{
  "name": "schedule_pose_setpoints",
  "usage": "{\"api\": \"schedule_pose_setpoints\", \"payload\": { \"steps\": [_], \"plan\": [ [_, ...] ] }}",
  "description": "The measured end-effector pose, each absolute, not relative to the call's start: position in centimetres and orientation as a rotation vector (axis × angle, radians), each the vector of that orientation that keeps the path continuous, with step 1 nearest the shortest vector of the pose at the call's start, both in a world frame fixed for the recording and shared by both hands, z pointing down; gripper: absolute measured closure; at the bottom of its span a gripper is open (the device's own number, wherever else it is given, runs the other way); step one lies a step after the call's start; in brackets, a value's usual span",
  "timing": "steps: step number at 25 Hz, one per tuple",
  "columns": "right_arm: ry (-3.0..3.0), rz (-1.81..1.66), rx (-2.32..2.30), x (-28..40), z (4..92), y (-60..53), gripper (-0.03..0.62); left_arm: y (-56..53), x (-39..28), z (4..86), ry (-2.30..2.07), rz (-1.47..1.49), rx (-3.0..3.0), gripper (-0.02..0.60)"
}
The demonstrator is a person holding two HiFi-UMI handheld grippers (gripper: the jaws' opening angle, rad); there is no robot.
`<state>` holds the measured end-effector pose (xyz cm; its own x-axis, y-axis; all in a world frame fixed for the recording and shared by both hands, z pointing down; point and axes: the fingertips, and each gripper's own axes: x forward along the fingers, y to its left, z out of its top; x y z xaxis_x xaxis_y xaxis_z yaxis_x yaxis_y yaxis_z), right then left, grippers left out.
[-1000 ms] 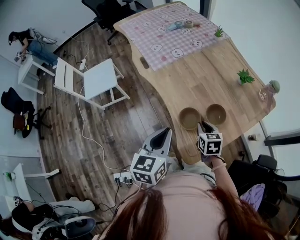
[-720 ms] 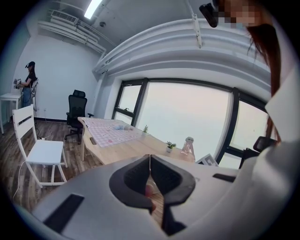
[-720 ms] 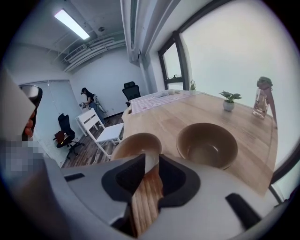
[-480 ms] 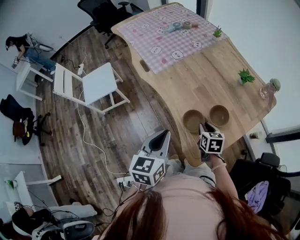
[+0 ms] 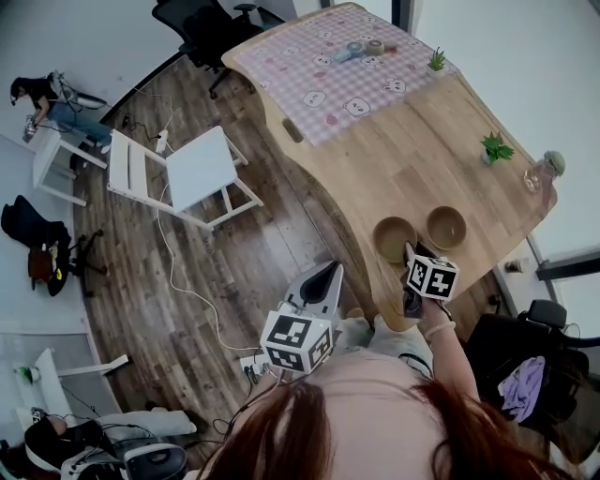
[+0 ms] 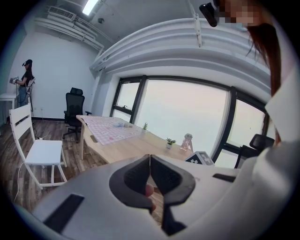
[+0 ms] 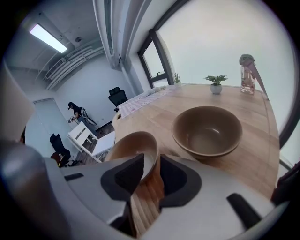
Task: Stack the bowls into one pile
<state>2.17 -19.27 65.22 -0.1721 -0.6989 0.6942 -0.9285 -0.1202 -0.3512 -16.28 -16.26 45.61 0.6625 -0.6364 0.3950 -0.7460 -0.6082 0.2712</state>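
Two brown bowls stand side by side near the front edge of the wooden table [image 5: 422, 169]: the left bowl [image 5: 394, 239] [image 7: 136, 147] and the right bowl [image 5: 446, 227] [image 7: 207, 131], both upright and empty. My right gripper [image 5: 413, 253] [image 7: 152, 168] is at the left bowl's near rim. Its jaws are opening, with the rim between them and a gap at the right pad. My left gripper [image 5: 329, 268] [image 6: 150, 165] hangs over the floor left of the table, shut with nothing in it.
Farther along the table are two small potted plants [image 5: 496, 148], a glass bottle [image 5: 544, 171] and a pink checked cloth [image 5: 347, 66]. A white chair [image 5: 183, 169] stands on the floor to the left. A dark office chair [image 5: 202, 19] is at the table's far end.
My right gripper has rolled and sunk a little at the left bowl's rim. Both bowls stay where they were, and the left gripper has hardly moved.
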Motion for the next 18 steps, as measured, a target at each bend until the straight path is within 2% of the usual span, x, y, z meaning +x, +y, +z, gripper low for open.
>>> {"api": "schedule_pose_setpoints", "payload": {
  "steps": [5,15,18],
  "plan": [
    [-1.837,1.204,1.855,2.3,65.3,-19.6,0.499,-16.3,-16.7,45.5,-1.097,0.352,2.471,0.571],
    [-1.825,1.205,1.875,3.0,64.8,-19.1,0.572,-16.1,-16.1,45.2,-1.102,0.338,2.480,0.571],
    [-1.842,1.201,1.847,3.2,65.1,-18.8,0.574,-16.0,-15.5,45.2,-1.099,0.335,2.482,0.571]
  ]
}}
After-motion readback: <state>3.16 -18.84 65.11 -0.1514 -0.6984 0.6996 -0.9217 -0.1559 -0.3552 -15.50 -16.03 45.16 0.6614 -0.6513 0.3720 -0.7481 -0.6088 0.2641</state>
